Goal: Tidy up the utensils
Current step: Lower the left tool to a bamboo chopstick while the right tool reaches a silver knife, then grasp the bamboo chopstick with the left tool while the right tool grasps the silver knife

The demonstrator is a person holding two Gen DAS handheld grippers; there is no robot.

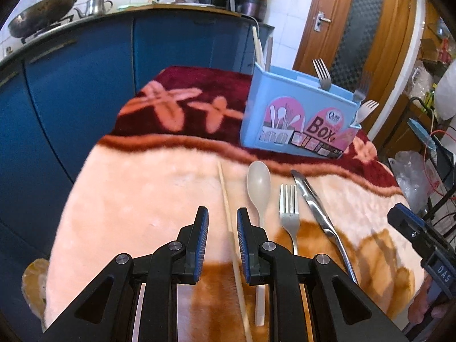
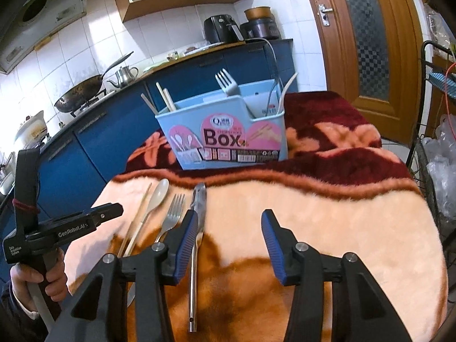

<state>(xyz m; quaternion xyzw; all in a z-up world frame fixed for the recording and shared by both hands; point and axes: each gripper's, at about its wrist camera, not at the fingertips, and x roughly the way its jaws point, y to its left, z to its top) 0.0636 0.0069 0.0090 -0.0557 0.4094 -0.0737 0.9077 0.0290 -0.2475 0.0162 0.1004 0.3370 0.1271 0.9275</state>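
A light blue utensil box (image 1: 299, 119) (image 2: 225, 136) stands on the blanket and holds forks and chopsticks. On the blanket lie a wooden chopstick (image 1: 228, 213) (image 2: 136, 219), a beige plastic spoon (image 1: 259, 188) (image 2: 156, 199), a metal fork (image 1: 289, 213) (image 2: 172, 219) and a metal knife (image 1: 319, 213) (image 2: 198, 222). My left gripper (image 1: 222, 218) is open, its fingers either side of the chopstick, just above it. My right gripper (image 2: 229, 219) is open and empty, its left finger (image 2: 188, 236) beside the knife.
The blanket-covered table (image 1: 142, 193) (image 2: 342, 213) drops off at left toward blue cabinets (image 1: 71, 99). A wok (image 2: 79, 94) and kettle sit on the counter behind. A wire rack with plastic bags (image 2: 439, 156) stands at right, near a wooden door (image 2: 367, 42).
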